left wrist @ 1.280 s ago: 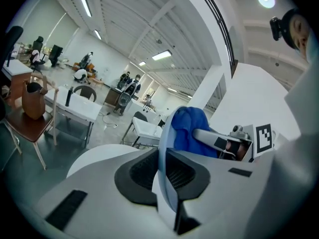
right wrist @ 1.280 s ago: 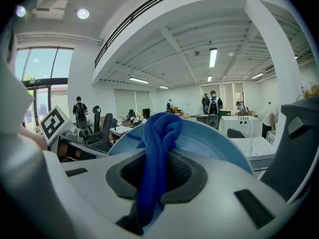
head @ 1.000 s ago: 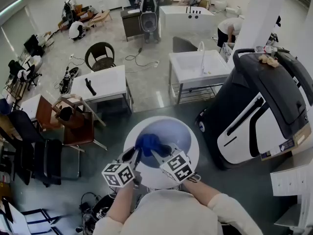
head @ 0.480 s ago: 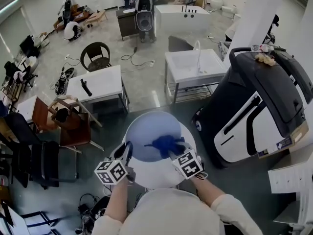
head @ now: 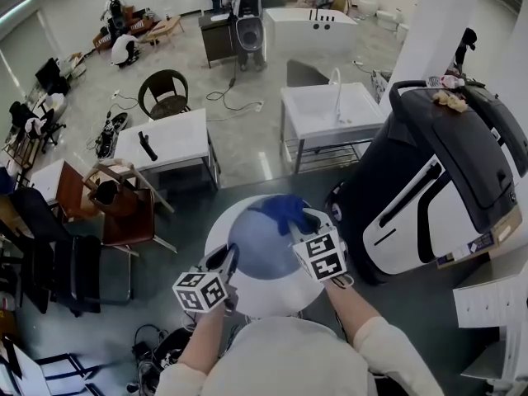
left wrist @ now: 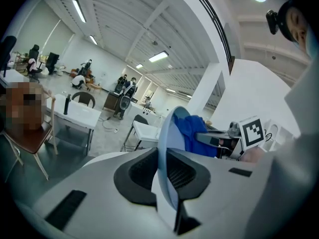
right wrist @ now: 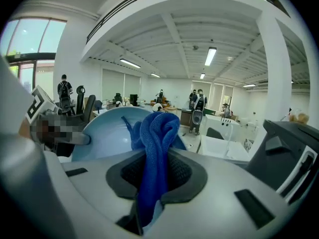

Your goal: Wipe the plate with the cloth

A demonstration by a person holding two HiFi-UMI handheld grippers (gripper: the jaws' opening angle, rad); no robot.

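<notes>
A pale blue plate [head: 254,239] is held above the round white table [head: 252,302], and my left gripper [head: 226,259] is shut on its near left rim. In the left gripper view the plate [left wrist: 168,148] stands edge-on between the pads of the left gripper [left wrist: 167,176]. My right gripper [head: 299,221] is shut on a bunched blue cloth [head: 285,210], which presses on the plate's far right rim. The right gripper view shows the cloth [right wrist: 155,143] hanging up out of the right gripper [right wrist: 152,180], with the plate [right wrist: 104,133] right behind it.
A big black and white machine [head: 437,180] stands close on the right. Beyond the round table are a white sink unit [head: 330,114], a white table [head: 165,139] and a brown chair [head: 124,213]. People work far off at the back of the hall.
My right gripper has dragged the cloth from the plate's middle across to the right and up to its far rim. The left gripper keeps its hold on the plate.
</notes>
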